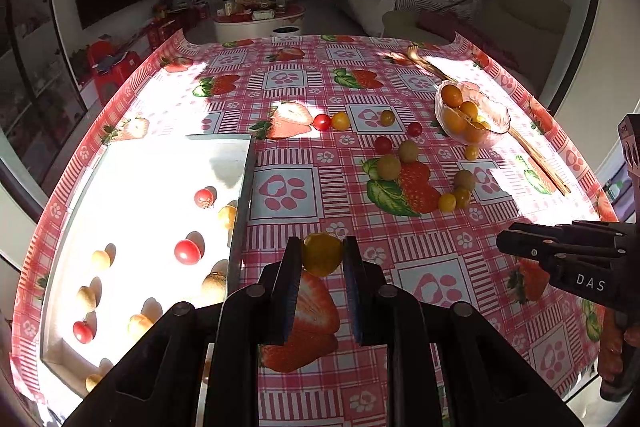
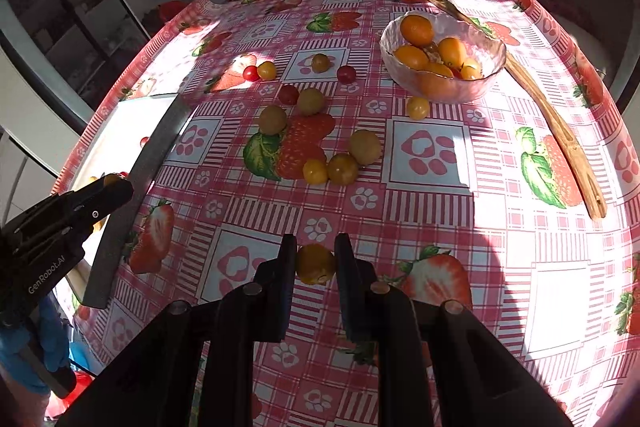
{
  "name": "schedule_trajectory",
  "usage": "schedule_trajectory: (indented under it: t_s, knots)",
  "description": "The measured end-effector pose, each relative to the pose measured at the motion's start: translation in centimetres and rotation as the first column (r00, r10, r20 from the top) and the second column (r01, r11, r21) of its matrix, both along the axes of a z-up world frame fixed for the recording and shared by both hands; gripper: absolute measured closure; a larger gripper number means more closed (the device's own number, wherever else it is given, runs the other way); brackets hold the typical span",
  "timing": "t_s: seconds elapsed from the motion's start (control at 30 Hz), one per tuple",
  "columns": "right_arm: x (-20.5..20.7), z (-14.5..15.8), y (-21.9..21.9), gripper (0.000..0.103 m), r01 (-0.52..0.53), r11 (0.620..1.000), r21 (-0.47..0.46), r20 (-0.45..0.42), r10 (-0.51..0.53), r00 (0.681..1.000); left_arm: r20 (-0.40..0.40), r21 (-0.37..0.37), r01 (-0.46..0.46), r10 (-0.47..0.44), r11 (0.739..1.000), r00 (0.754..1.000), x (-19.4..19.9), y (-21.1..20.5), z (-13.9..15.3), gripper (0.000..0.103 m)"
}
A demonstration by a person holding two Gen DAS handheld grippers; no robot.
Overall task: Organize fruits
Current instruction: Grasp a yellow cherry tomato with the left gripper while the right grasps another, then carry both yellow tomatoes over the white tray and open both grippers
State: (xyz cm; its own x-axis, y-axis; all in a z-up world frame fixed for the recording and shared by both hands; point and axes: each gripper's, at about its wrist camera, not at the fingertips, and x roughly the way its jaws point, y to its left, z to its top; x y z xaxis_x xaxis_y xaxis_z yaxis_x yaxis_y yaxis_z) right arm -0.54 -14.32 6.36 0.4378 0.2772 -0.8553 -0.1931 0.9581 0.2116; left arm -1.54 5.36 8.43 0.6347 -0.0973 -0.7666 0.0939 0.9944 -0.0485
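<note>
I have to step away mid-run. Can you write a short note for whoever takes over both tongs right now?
Left tongs: shut on a yellow cherry tomato, just right of the white rectangular tray.
Right tongs: shut on another yellow-orange cherry tomato, above the tablecloth.
Done: several red and yellowish fruits lie in the tray; orange fruits fill the clear glass bowl.
Left: about a dozen loose small fruits mid-table, plus the two held.
</note>
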Motion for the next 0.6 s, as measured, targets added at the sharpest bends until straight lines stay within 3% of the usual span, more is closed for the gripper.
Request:
schedule_trajectory:
  t_s: [0.27,0.6]
  knots:
    - [0.1,1.8,4.0,0.082,-0.084,0.996,-0.013,0.009,0.084,0.996,0.025,0.023,-0.065,0.065,0.998,0.998,-1.2,4.0,1.4,0.081]
    - [2.6,3.4,11.5,0.082,-0.202,0.979,0.020,-0.013,0.202,0.979,0.030,0.033,-0.220,0.219,0.975,0.975,-0.5,12.8,1.9,0.081]
